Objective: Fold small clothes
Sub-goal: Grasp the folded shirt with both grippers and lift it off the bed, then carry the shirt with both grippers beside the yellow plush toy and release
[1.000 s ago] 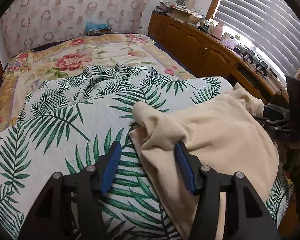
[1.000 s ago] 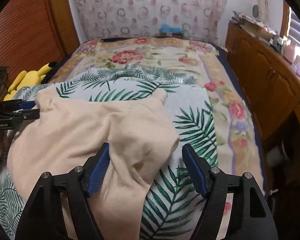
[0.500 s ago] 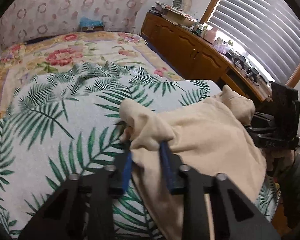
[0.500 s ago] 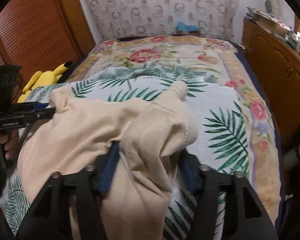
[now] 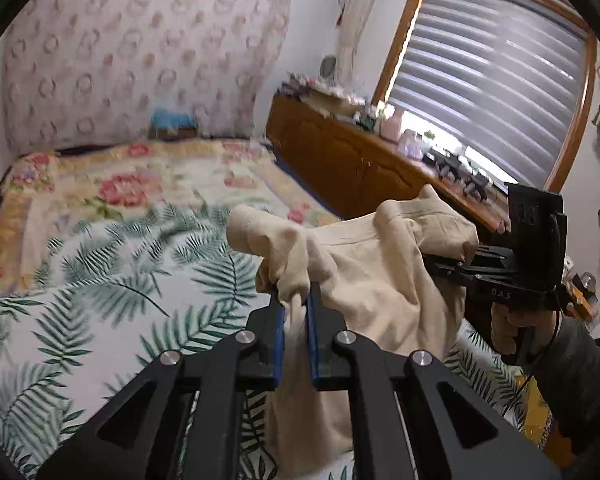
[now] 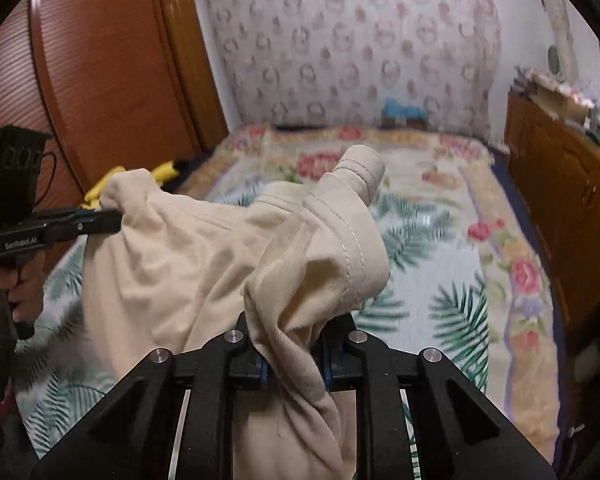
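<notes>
Item: beige garment (image 5: 380, 280), slung between both claws above the leaf-print sheet (image 5: 100, 280), its long axis running claw to claw. Left claw (image 5: 296, 312) clenched on one corner; right claw (image 6: 294, 364), jaws just closing, grasping a thick bunch (hem dangling). Dresser (image 5: 340, 160) and yellow toy (image 6: 132, 180) stand clear.

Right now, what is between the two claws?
Only the beige garment spans from the left claw to the right claw, lifted off the palm-leaf blanket; both wrist views show it.

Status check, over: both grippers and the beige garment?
Left gripper shut on garment. Right gripper just closed on it too. Garment lifted off bed. Nothing in the way.
</notes>
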